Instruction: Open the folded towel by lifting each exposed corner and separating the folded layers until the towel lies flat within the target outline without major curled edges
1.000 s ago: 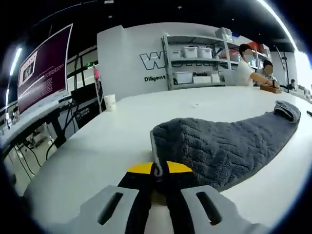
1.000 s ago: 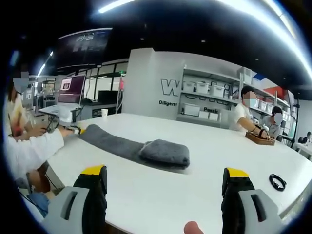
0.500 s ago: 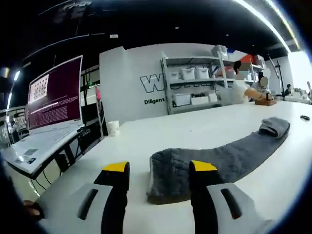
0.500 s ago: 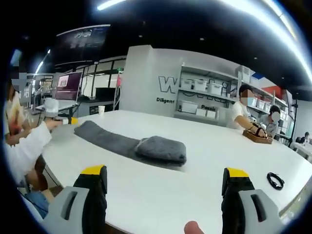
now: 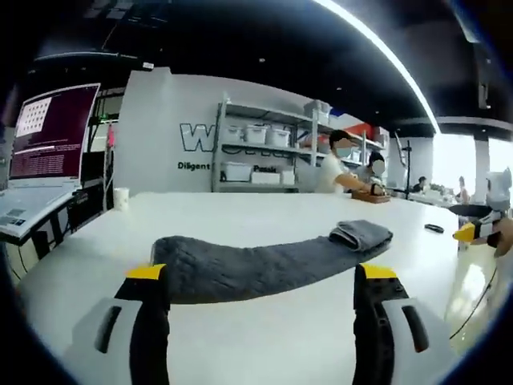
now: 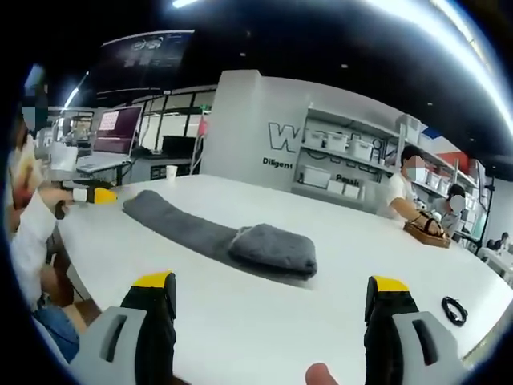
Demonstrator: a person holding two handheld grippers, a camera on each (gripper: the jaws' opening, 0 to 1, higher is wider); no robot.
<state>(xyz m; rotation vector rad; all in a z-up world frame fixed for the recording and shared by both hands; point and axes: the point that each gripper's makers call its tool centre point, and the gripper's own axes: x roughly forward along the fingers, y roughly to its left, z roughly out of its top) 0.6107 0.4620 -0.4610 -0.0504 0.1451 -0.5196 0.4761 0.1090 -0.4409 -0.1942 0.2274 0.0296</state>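
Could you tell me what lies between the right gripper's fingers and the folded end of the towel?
Nothing: in the right gripper view, bare white table runs from the open right gripper up to the towel.

Your left gripper (image 5: 260, 281) has its jaws spread wide, hanging over the table's (image 5: 240, 353) near edge. The towel (image 5: 264, 261) lies beyond them, unrolled except one still-folded far end.

The towel (image 5: 264, 261) lay stretched across the table (image 5: 240, 212), its folded end (image 6: 274, 249) nearer the right gripper (image 6: 272, 309), its flat end before the left gripper (image 5: 256, 297). A cup (image 5: 121, 198) stood behind it near the table's edge, shelves (image 5: 264, 152) beyond.
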